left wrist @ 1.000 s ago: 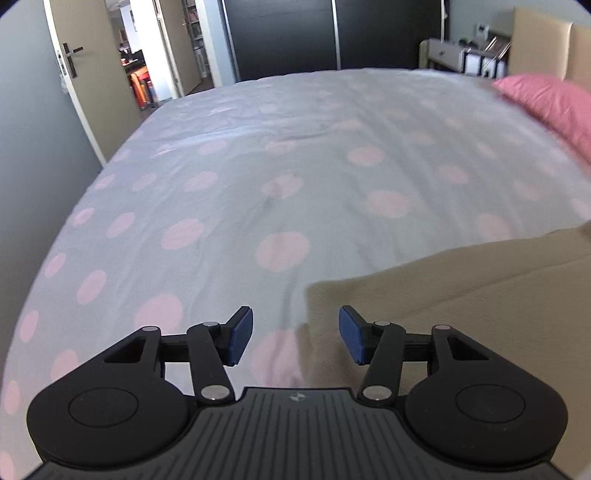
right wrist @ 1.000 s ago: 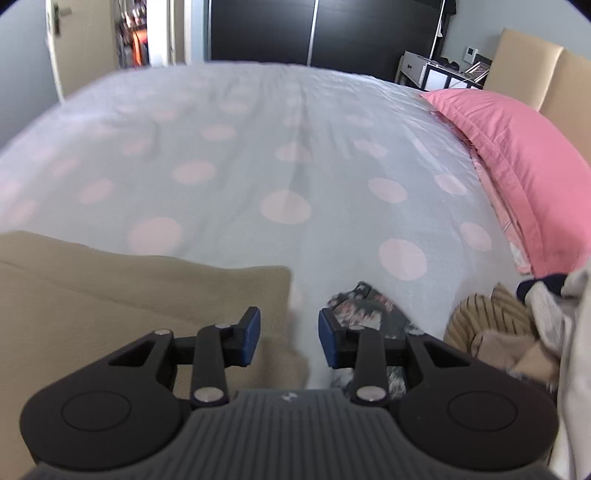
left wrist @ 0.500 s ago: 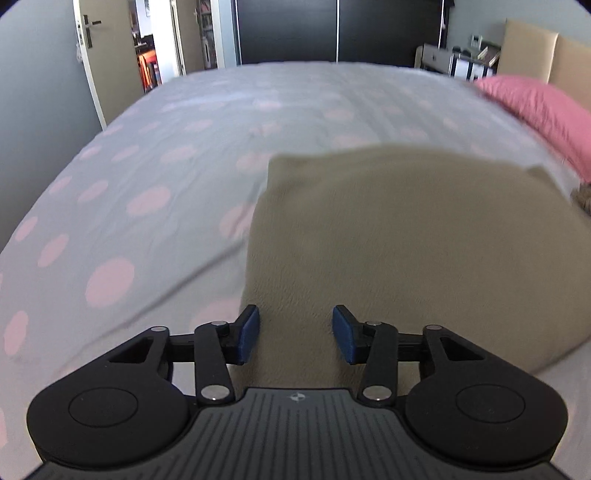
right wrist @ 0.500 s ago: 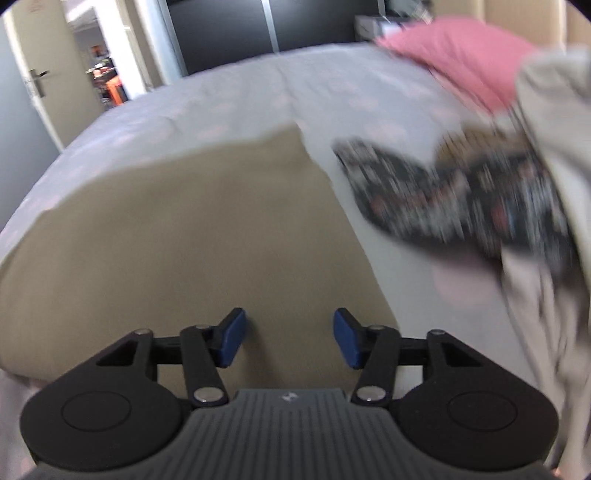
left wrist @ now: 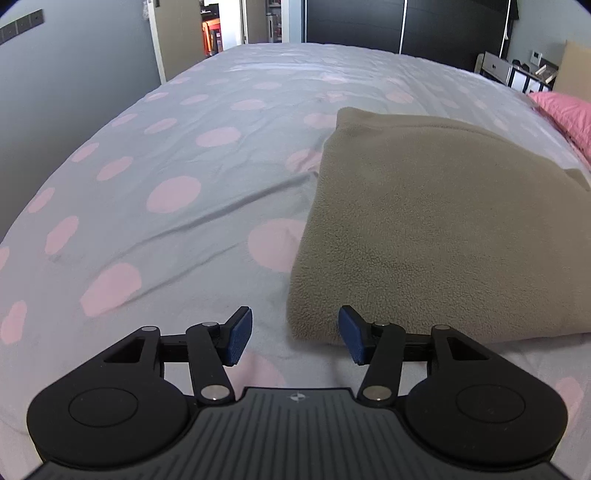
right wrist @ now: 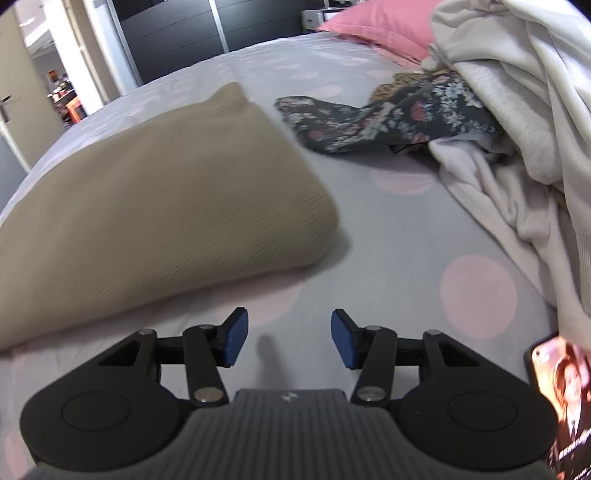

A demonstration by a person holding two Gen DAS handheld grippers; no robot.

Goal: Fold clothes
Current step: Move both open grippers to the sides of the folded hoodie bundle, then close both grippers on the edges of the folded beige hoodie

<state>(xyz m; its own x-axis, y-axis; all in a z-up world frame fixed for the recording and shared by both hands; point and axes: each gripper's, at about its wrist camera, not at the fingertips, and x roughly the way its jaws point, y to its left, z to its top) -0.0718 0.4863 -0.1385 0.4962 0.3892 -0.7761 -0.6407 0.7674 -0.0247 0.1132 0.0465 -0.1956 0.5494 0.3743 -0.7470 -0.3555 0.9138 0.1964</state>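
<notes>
Left tongs [left wrist: 294, 335]: we see them spread and empty, low over the bed, with the near left corner of the folded garment just ahead of the right pad.
Khaki fleece [left wrist: 443, 229]: folded flat on the bed; in the right view it [right wrist: 155, 206] lies left of the right tongs.
Right tongs [right wrist: 285, 339]: spread, holding nothing, over bare sheet.
Only in the right view: a dark floral garment [right wrist: 388, 118], a heap of white clothes [right wrist: 517, 122], and a lit phone [right wrist: 565, 406] at the lower right edge.
Bed [left wrist: 166, 155]: grey sheet with pink dots, pink pillow [right wrist: 373, 29] at the head.
Room: grey wall, open doorway [left wrist: 236, 26], dark wardrobe [left wrist: 399, 26].
</notes>
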